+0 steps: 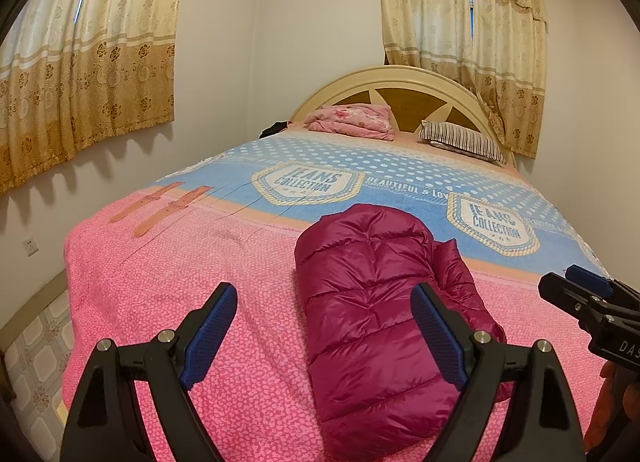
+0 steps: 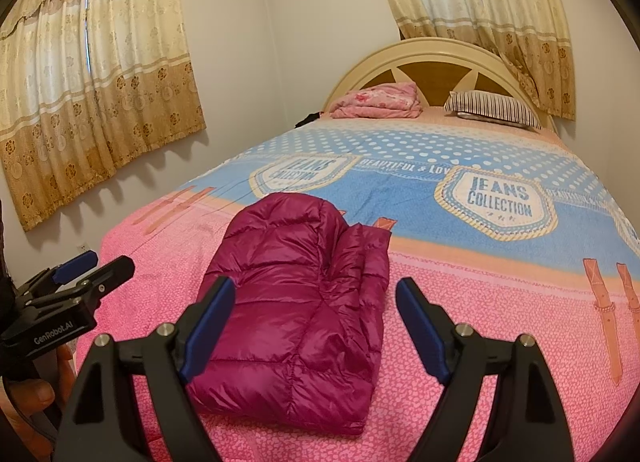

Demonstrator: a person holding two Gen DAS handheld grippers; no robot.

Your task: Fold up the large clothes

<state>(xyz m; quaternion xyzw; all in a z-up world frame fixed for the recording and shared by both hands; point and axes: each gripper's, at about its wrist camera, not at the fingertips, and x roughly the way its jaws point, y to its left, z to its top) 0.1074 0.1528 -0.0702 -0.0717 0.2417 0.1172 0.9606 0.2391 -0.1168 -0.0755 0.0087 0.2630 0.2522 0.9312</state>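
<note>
I have the magenta puffer jacket point(image 2: 296, 302) lying on the pink end of the bed point(image 1: 160, 282), already gathered into a long narrow bundle, with one sleeve or side panel folded over along its right edge. My judgement is that the lengthwise folds are done and what remains is bringing one end over the other to halve it.

My left claw point(image 1: 324, 336) is released, jaws wide, hovering above the jacket's near left side and gripping nothing. My right claw point(image 2: 314, 330) is likewise spread and empty, held over the jacket's near end.

For the next move I would want each claw to pinch a near corner of the jacket; the slick padded shell will probably slide and spring back, so a deep bite seems wise.

Beyond the jacket the bedspread is bare up to the pink folded blanket point(image 1: 352, 120) and striped pillow point(image 1: 460, 140). The bed's near edge sits close below the jacket.
</note>
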